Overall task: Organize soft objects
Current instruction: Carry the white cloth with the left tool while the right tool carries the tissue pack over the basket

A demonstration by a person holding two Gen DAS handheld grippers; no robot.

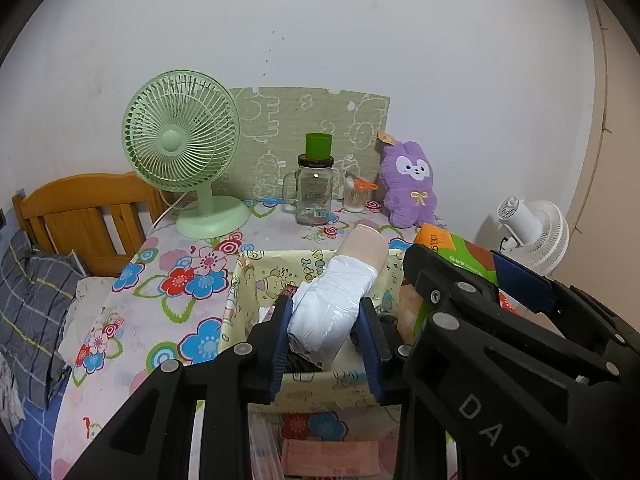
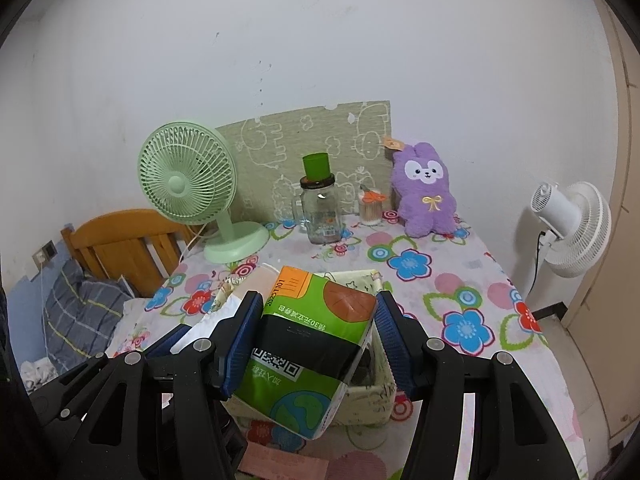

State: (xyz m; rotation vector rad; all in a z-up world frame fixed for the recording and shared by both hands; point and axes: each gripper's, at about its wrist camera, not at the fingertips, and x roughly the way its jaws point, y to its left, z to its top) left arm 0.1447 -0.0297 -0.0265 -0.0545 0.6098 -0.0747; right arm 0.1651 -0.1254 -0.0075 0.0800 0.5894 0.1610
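Green tissue pack (image 2: 316, 344) sits clamped in the right gripper (image 2: 316, 340); left gripper (image 1: 326, 320) pinches a white wrapped bundle (image 1: 332, 304). Both should lower squarely into the fabric bin (image 1: 256, 264) beneath the fingers before releasing.

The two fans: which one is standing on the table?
The green fan, on the flowered tablecloth beside the glass jar. The white fan stands off the table's right edge.

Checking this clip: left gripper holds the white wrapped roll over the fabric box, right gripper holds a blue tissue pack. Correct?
One detail is off: the tissue pack in the right gripper is green, not blue, as the right wrist view shows. The left gripper does hold the white wrapped roll over the fabric box.
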